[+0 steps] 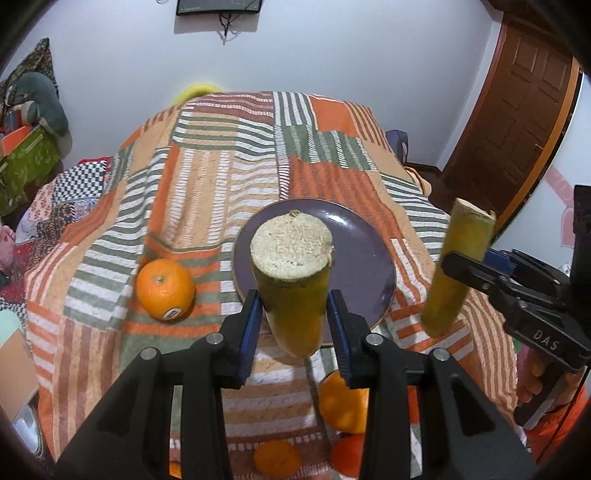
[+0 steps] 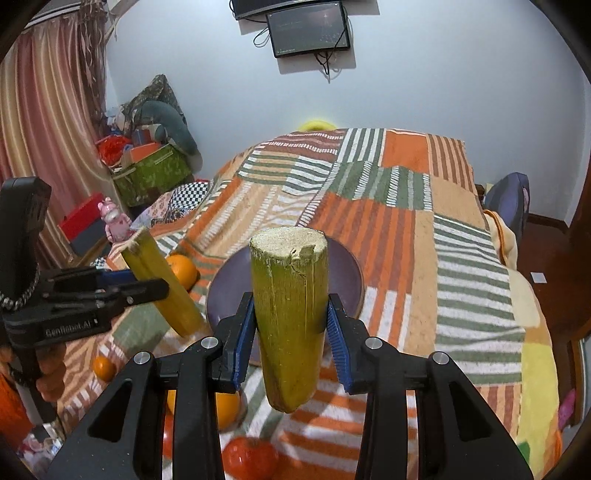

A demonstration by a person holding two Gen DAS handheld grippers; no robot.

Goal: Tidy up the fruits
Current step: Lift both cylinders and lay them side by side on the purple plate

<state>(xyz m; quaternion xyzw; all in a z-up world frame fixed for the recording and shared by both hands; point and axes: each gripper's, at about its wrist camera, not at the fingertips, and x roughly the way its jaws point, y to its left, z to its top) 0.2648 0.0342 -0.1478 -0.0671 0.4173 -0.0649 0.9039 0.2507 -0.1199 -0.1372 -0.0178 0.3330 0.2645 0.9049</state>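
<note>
My left gripper (image 1: 293, 317) is shut on a yellow-green sugarcane piece (image 1: 291, 273), held upright above the near edge of a purple plate (image 1: 362, 258). My right gripper (image 2: 290, 325) is shut on a second sugarcane piece (image 2: 290, 310), also upright over the purple plate (image 2: 343, 273). Each gripper with its cane shows in the other view: the right one (image 1: 458, 269) at right, the left one (image 2: 162, 280) at left. An orange (image 1: 165, 283) lies on the striped bedspread left of the plate. More oranges (image 1: 343, 404) and a red fruit (image 2: 249, 458) lie near the front.
The striped quilt (image 1: 221, 177) covers a bed. A green box (image 2: 151, 175) and clutter stand at the left by a curtain. A wooden door (image 1: 517, 122) is at the right. A screen (image 2: 308, 27) hangs on the wall.
</note>
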